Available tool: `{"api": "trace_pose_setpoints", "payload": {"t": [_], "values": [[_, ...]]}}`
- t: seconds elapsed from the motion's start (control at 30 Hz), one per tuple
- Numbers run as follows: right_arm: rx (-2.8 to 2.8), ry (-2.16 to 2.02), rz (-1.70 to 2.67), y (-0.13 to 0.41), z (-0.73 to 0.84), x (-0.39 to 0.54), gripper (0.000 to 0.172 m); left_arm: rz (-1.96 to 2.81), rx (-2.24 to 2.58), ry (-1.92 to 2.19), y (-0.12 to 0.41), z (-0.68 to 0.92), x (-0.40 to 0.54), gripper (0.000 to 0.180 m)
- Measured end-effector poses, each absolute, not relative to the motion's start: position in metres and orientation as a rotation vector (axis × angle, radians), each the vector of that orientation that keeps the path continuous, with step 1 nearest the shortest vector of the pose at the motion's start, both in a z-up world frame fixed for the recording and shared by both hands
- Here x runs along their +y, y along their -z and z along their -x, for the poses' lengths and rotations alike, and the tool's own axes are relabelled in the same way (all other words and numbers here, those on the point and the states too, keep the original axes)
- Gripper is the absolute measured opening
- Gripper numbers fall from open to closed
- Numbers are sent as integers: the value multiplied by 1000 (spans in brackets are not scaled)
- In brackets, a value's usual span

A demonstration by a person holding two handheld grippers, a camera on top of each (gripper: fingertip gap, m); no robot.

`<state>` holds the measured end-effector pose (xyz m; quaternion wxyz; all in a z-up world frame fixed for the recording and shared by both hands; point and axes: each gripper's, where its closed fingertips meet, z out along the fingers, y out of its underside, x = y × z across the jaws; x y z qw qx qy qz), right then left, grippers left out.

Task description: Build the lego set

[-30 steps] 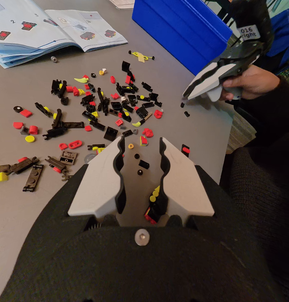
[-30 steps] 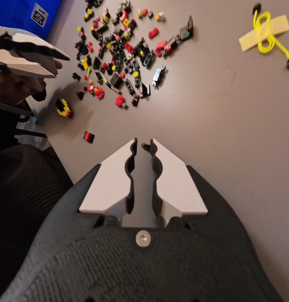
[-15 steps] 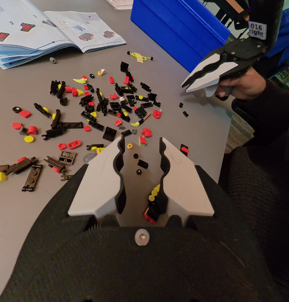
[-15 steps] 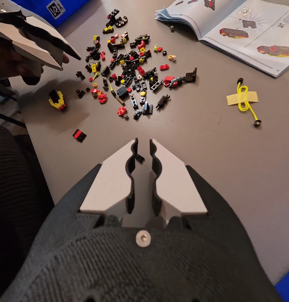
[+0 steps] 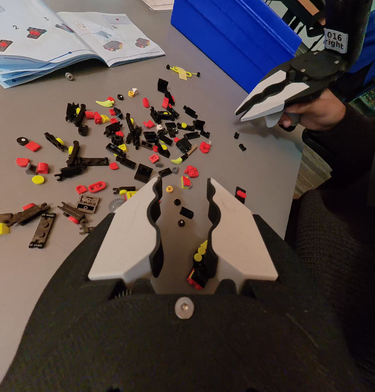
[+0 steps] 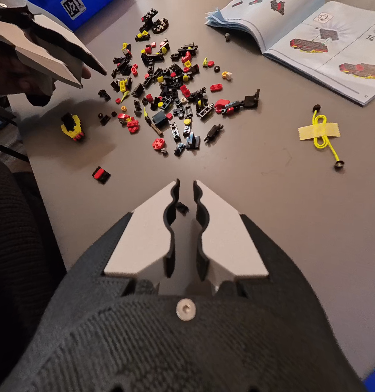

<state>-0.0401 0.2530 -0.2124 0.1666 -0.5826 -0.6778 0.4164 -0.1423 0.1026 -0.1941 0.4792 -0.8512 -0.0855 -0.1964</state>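
1. Leftmost, an open instruction booklet (image 5: 55, 42) lies at the far edge of the grey counter (image 5: 256, 169).
2. Next, a scatter of loose bricks (image 5: 140, 135), black, red and yellow, spreads across the middle of the counter.
3. Your left gripper (image 5: 184, 182) hangs over the near edge of that scatter. Its jaws are spread wide and grasp nothing.
4. Under its right finger, a small black, yellow and red assembly (image 5: 200, 267) sits on the counter, apart from the scatter.
5. Just right of that finger lies a black plate with a red tile (image 5: 240, 194).
6. Farther back, a yellow cord under a strip of tape (image 5: 183, 73) lies near a blue bin (image 5: 235, 38).
7. Rightmost, your right gripper (image 5: 238, 116) is raised above the counter's right edge, gripped by your hand (image 5: 313, 114).
   - Its jaws stand narrowly apart.
   - A small black piece (image 6: 181, 207) shows in the gap beside the left pad. The other pad is clear of it, so it is not clamped.
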Motion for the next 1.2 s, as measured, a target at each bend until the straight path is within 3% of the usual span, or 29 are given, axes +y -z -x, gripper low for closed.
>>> {"api": "trace_pose_setpoints", "payload": {"t": [0.37, 0.57, 1.2], "values": [[-1891, -1286, 1650, 204, 44, 250, 7, 2079, -211, 482, 195, 143, 103, 40], [-2018, -1380, 1449, 194, 45, 216, 18, 2076, -214, 489, 195, 143, 103, 40], [-2477, -1165, 1083, 233, 46, 129, 23, 2078, -208, 500, 196, 141, 103, 40]]}}
